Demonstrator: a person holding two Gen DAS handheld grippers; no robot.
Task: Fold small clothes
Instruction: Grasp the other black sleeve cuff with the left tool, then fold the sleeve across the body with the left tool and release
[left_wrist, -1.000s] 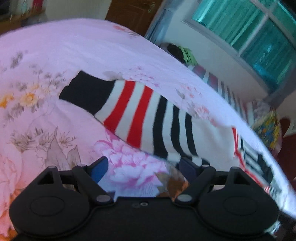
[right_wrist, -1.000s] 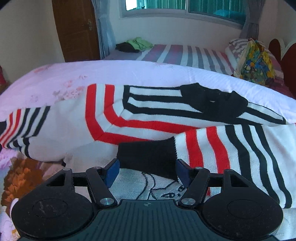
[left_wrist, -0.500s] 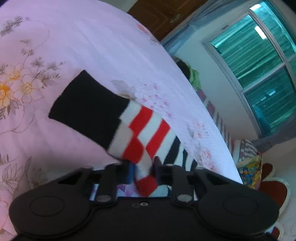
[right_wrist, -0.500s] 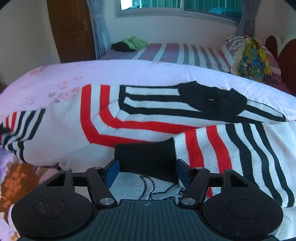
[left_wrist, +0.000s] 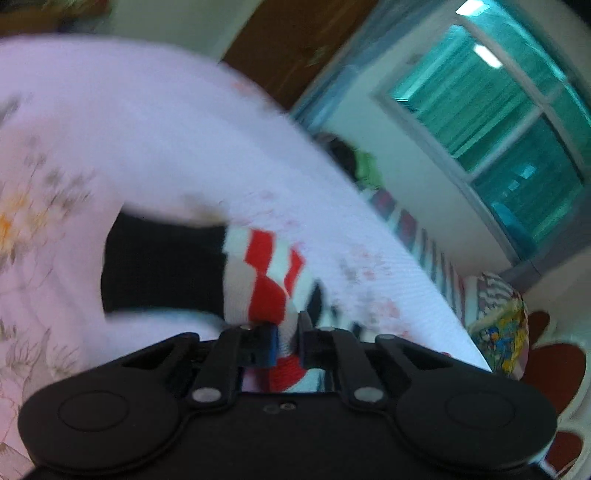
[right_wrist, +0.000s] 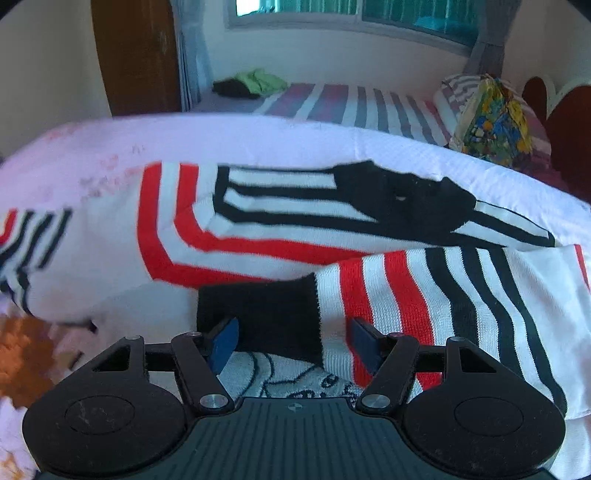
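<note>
A white knit sweater (right_wrist: 110, 258) with red and black stripes and a black collar (right_wrist: 399, 199) lies spread on the pink floral bedspread (right_wrist: 221, 136). My left gripper (left_wrist: 288, 341) is closing tight on one striped sleeve (left_wrist: 266, 273). Its pads pinch the bunched fabric, and the sleeve's black cuff (left_wrist: 162, 266) sticks out ahead over the bedspread (left_wrist: 147, 129). That view is blurred. My right gripper (right_wrist: 294, 339) stands open low over the other sleeve. That sleeve's black cuff (right_wrist: 266, 317) lies between the blue pads (right_wrist: 225, 339), folded onto the sweater's front.
Behind this bed stands a second bed with a striped sheet (right_wrist: 351, 99), green and black clothes (right_wrist: 255, 83) on it, and a colourful pillow (right_wrist: 491, 118) at its right. A brown door (right_wrist: 136, 55) and a teal-curtained window (left_wrist: 498, 122) line the back wall.
My left gripper went from open over the sleeve to shut on it and has drawn it up, bunching the stripes. The right gripper has stayed over the cuff.
</note>
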